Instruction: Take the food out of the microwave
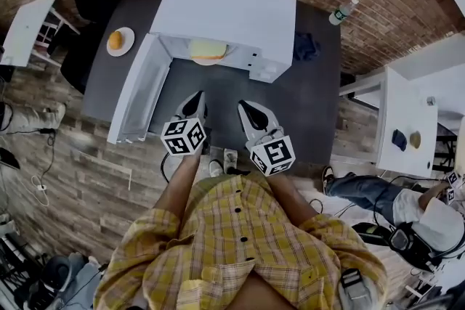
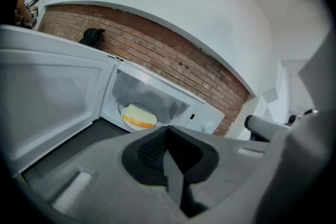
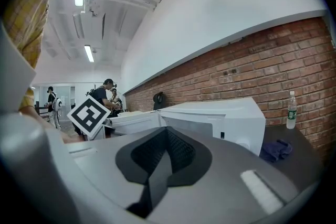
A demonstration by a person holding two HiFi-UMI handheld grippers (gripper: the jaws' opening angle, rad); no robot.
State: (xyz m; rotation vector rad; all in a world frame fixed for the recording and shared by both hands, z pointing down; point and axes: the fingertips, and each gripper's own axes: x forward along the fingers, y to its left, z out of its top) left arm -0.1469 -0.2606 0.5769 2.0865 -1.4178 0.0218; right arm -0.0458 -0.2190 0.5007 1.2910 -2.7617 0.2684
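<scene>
The food [image 1: 208, 49] is sitting inside the open microwave [image 1: 232, 18], straight ahead of both grippers, its longer side lying across the opening. The left gripper [image 1: 197, 99] is pointing almost directly at it and looks nearer than the right gripper [image 1: 245, 111]. Both are hovering over the dark surface [image 1: 305, 112] with jaws pressed together and empty, so the left one would need spreading before reaching in.

White boxy microwave [image 1: 232, 11] on dark grey table [image 1: 312, 105], its white door [image 1: 136, 94] swung open to left. Inside: pale yellow food on a plate [image 1: 207, 49]. Left gripper [image 1: 197, 96] & right gripper [image 1: 243, 107] side by side above tabletop, in front of opening, apart from food. Small white plate w/ orange bun [image 1: 120, 41] left of microwave; crumpled dark blue cloth [image 1: 306, 47] on right.
</scene>
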